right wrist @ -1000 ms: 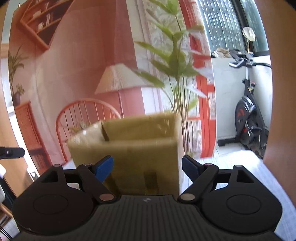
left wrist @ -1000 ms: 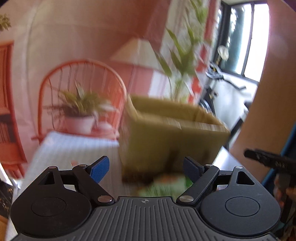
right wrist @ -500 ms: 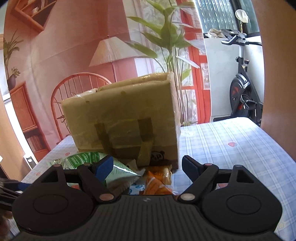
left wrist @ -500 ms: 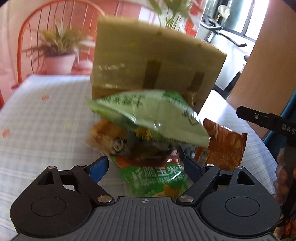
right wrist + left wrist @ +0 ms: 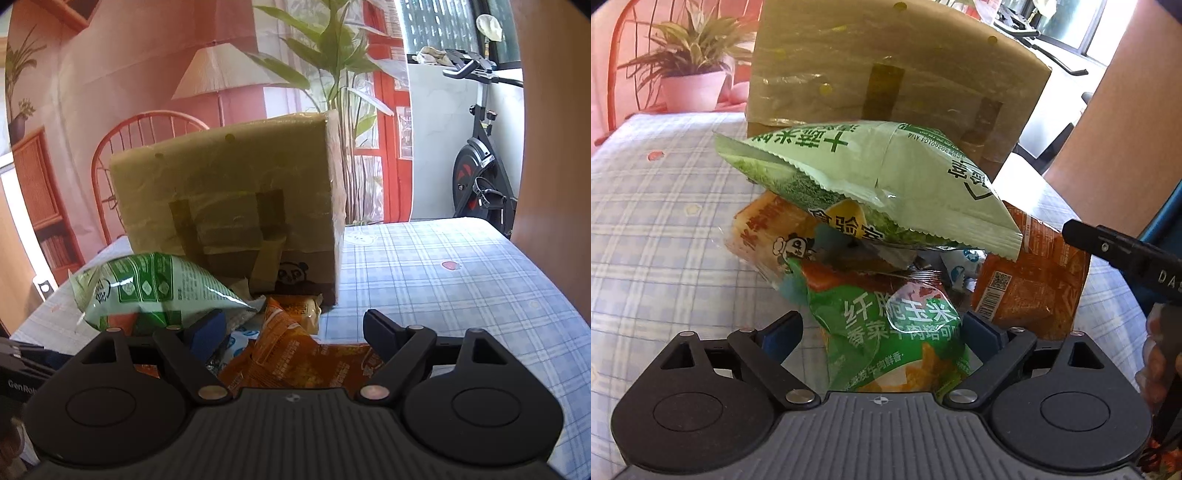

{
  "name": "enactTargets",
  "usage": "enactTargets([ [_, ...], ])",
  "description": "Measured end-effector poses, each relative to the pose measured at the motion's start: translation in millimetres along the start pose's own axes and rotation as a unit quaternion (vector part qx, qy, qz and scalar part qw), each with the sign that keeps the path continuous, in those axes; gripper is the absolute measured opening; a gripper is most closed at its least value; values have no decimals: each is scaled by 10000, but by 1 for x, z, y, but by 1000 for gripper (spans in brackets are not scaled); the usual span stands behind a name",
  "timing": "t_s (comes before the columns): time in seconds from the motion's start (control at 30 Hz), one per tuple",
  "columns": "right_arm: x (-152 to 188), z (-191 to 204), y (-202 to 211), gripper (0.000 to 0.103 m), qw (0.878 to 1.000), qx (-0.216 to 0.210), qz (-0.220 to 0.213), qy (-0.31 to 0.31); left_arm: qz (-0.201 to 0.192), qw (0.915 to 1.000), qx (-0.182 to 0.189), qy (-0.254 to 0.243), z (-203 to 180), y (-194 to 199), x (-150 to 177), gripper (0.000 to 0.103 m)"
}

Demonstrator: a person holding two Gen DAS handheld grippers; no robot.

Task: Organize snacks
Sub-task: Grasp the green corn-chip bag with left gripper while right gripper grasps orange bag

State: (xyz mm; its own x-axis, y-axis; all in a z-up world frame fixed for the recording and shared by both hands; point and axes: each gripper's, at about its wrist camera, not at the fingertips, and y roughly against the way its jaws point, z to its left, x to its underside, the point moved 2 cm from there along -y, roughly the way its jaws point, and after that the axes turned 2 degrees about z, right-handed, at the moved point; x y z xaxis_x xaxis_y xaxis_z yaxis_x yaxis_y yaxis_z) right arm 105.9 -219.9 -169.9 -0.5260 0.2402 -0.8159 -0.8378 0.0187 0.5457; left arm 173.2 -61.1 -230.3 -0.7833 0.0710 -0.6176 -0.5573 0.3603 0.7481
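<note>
A pile of snack bags lies on the checked tablecloth in front of a taped cardboard box. A pale green bag tops the pile; under it lie an orange bag with a panda, a bright green corn snack bag and an orange bag. My left gripper is open, its fingers either side of the bright green bag's lower end. My right gripper is open just above an orange bag, with the pale green bag to its left and the box behind.
A potted plant and an orange chair stand behind the table at the left. An exercise bike stands at the right. The right gripper's body shows at the right of the left wrist view. The tablecloth extends right.
Both grippers have tilted down and come closer to the snack pile in front of the box. Both stay open.
</note>
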Motion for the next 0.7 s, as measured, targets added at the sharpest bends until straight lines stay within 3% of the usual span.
enactTargets([
  [0.3, 5, 4, -2, 84, 9999, 7, 63, 110, 155, 9998, 107, 100, 6, -8, 4, 92],
  [0.37, 4, 5, -2, 84, 9998, 40, 70, 200, 72, 9991, 259, 340, 12, -5, 7, 83],
  [0.47, 5, 7, -1, 84, 9993, 66, 90, 343, -46, 9990, 124, 419, 19, 3, 9, 76],
  [0.6, 7, 11, -2, 84, 9973, 97, 208, 704, -179, 9977, -171, 626, 35, 13, 13, 75],
  [0.7, 10, 18, -4, 90, 9914, 120, 306, 1267, -182, 9964, -97, 828, 45, 16, 16, 75],
])
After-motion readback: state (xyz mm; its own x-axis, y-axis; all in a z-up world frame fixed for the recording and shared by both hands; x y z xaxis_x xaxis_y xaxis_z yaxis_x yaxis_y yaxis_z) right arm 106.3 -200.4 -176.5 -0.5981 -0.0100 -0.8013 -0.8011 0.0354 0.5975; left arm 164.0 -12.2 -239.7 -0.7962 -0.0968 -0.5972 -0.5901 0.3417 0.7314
